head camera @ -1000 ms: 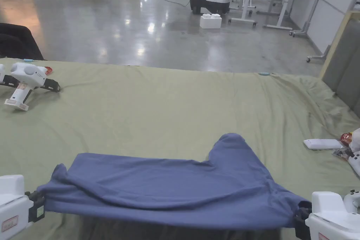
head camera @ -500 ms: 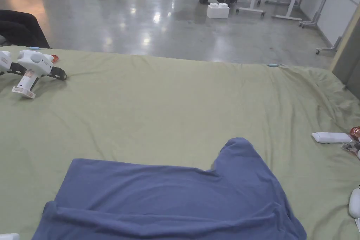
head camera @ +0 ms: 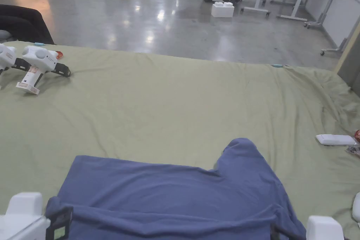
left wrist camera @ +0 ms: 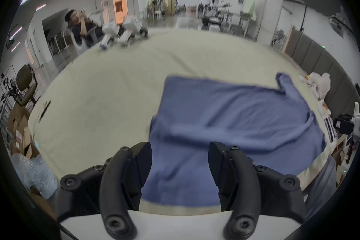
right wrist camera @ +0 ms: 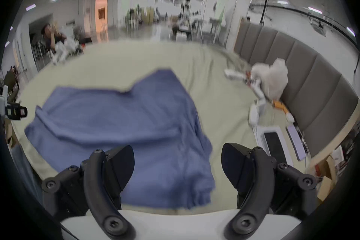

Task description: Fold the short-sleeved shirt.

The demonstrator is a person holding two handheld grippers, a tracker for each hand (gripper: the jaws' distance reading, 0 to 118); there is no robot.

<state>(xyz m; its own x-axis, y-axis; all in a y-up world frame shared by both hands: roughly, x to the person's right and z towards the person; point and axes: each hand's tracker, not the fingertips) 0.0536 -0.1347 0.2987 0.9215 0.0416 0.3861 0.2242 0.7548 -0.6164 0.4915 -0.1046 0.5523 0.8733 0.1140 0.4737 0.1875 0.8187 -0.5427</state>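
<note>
The blue short-sleeved shirt lies spread on the green sheet near the front edge, one sleeve pointing away from me. A soft fold runs along its near hem. My left gripper sits at the shirt's near left corner. In the left gripper view its jaws stand open, the shirt lying below and ahead of them. My right gripper is at the near right corner. The right gripper view shows it open over the shirt.
Two spare white grippers lie at the far left of the bed. A flat white device and small items rest at the right edge, by a grey padded headboard. A person sits beyond the far left corner.
One second ago both grippers held the shirt's near corners, stretched and lifted. They have let go and opened; the shirt now lies flat on the sheet. The head camera tilted.
</note>
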